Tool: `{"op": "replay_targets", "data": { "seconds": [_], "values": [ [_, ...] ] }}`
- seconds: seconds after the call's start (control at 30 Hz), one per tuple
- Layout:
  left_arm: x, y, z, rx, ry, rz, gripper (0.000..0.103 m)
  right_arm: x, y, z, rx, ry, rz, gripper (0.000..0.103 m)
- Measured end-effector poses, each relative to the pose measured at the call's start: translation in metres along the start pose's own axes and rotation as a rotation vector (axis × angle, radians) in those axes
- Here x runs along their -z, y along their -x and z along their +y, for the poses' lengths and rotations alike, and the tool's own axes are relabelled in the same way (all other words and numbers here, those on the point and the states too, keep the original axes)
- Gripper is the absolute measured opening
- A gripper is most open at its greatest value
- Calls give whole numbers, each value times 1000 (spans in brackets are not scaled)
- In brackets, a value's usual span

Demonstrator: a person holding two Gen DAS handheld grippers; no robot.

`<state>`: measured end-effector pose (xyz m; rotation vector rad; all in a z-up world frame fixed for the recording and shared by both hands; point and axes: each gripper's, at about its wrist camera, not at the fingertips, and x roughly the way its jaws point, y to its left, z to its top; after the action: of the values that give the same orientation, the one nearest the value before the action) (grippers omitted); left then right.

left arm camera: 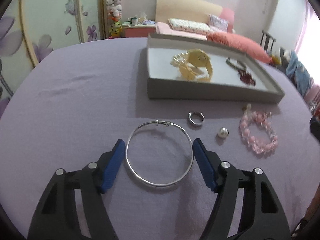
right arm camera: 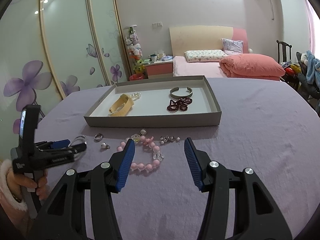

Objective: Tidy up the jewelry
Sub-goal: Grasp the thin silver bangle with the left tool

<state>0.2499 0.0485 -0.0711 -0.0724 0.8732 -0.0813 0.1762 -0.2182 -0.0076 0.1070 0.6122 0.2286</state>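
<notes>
The table (right arm camera: 250, 120) under the tool has a lilac cloth over it. Far ahead of the tool stands a bed (right arm camera: 200, 70) with a pink sheet, a cream headboard (right arm camera: 200, 38) with a pink part at its right end, a flowered pillow (right arm camera: 204, 55), a lilac pillow (right arm camera: 233, 45) and a folded coral quilt (right arm camera: 254, 67). Left of the bed is a pink and white nightstand (right arm camera: 159, 69) with small things on top. Beside it a clear tall tube of plush toys (right arm camera: 134, 46) stands against the white wall (right arm camera: 180, 4). To the left of the tool runs a wardrobe with frosted sliding doors (right arm camera: 66, 40), painted with purple flowers; ceiling lights reflect in the glass. To the far right a dark wooden chair (right arm camera: 284, 50) stands, with clothes (right arm camera: 312, 68) piled near it.
</notes>
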Motion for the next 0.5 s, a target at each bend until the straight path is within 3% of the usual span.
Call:
{"op": "replay_targets", "data": {
  "seconds": [0.2, 0.37, 0.5],
  "values": [
    [-6, 38, 17, 45, 56, -162, 68, 2, -15, 3, 10, 15, 53, 52],
    [-14, 70, 25, 84, 89, -295, 68, 5, -41, 7, 25, 38, 152, 41],
    [-18, 84, 30, 105, 103, -348, 68, 3, -58, 7, 54, 47, 207, 37]
  ]
}}
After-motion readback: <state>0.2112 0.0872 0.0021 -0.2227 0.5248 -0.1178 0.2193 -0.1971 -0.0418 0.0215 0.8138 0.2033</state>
